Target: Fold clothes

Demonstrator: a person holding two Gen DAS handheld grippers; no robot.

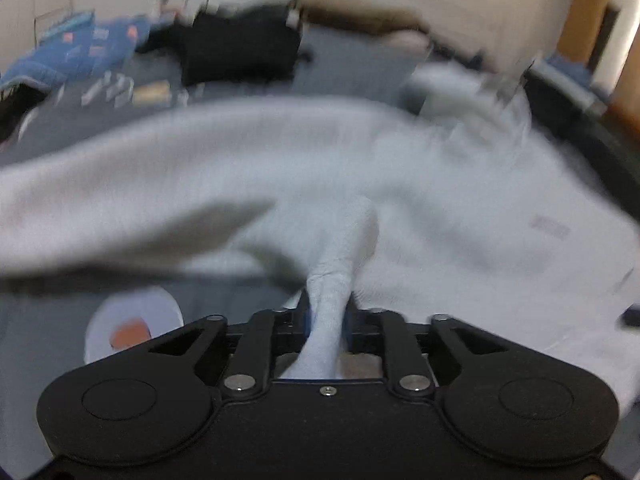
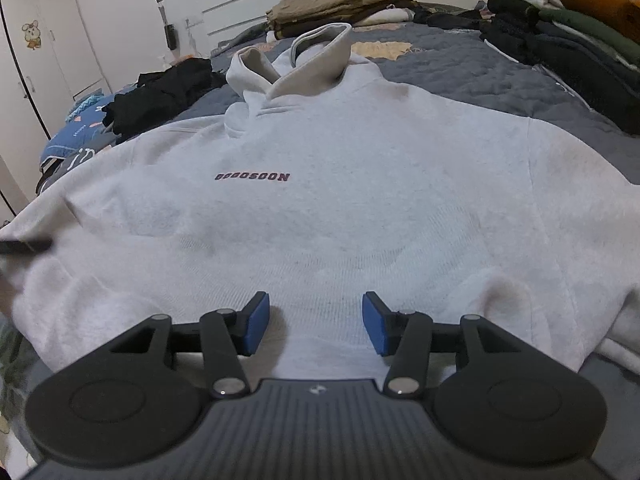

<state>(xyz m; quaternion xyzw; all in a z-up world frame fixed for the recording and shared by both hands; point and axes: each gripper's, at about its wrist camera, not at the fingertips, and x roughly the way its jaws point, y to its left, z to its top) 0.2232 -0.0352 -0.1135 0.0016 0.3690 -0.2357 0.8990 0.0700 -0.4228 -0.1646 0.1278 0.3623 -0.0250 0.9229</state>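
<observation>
A light grey hoodie (image 2: 340, 208) lies front-up on the bed, with dark lettering (image 2: 252, 177) on its chest and its hood (image 2: 304, 60) at the far end. My right gripper (image 2: 315, 324) is open just above the hem, its blue pads (image 2: 256, 324) apart with nothing between them. In the blurred left wrist view my left gripper (image 1: 326, 320) is shut on a pinched ridge of the hoodie (image 1: 340, 248), and the fabric lifts up toward the jaws. The left sleeve side (image 1: 120, 200) spreads wide to the left.
The bed has a dark grey quilt (image 2: 460, 68). Stacks of folded clothes (image 2: 568, 40) stand at the right. A black garment (image 2: 168, 92) lies at the left, and brown folded clothes (image 2: 340, 4) at the far end. White cupboards (image 2: 44, 60) line the left wall.
</observation>
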